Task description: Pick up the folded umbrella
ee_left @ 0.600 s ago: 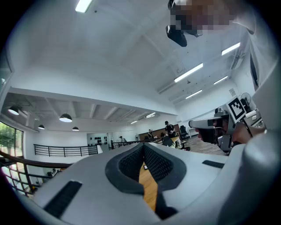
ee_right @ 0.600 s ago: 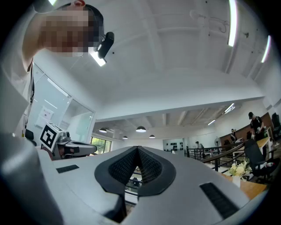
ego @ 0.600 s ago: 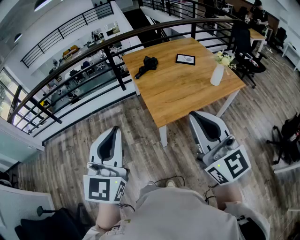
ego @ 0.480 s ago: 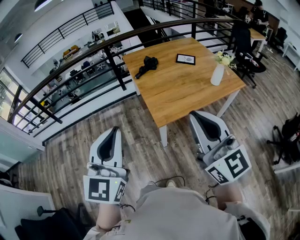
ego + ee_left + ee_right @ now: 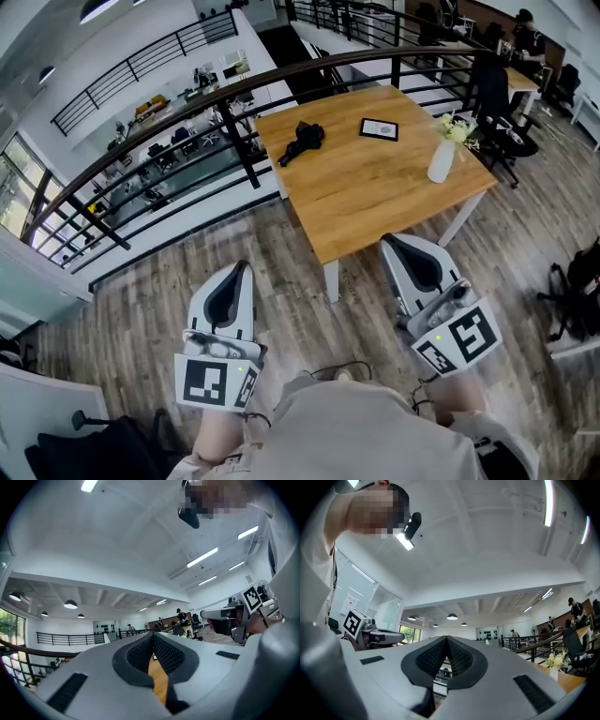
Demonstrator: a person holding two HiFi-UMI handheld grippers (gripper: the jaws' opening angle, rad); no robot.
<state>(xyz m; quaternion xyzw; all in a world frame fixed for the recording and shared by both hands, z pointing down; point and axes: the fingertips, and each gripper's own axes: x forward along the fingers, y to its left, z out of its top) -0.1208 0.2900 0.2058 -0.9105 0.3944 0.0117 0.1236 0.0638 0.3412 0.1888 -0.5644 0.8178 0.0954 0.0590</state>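
The folded black umbrella (image 5: pixel 302 141) lies on the far left part of the wooden table (image 5: pixel 375 197), near the railing. My left gripper (image 5: pixel 242 267) is held over the floor, well short of the table, with its jaws closed and empty. My right gripper (image 5: pixel 390 241) hangs just off the table's near edge, also closed on nothing. In the left gripper view the jaws (image 5: pixel 152 635) meet at the tip, with a strip of table showing below them. The right gripper view shows its jaws (image 5: pixel 446 639) together too. The umbrella appears in neither gripper view.
A dark framed tablet (image 5: pixel 380 128) and a white vase with flowers (image 5: pixel 441 159) stand on the table. A black curved railing (image 5: pixel 187 103) runs behind it. Office chairs (image 5: pixel 497 94) and a dark bag (image 5: pixel 581 281) sit at the right. The floor is wood plank.
The head view has shifted a little, so the table sits slightly lower and further right. Both grippers stay shut and in about the same place.
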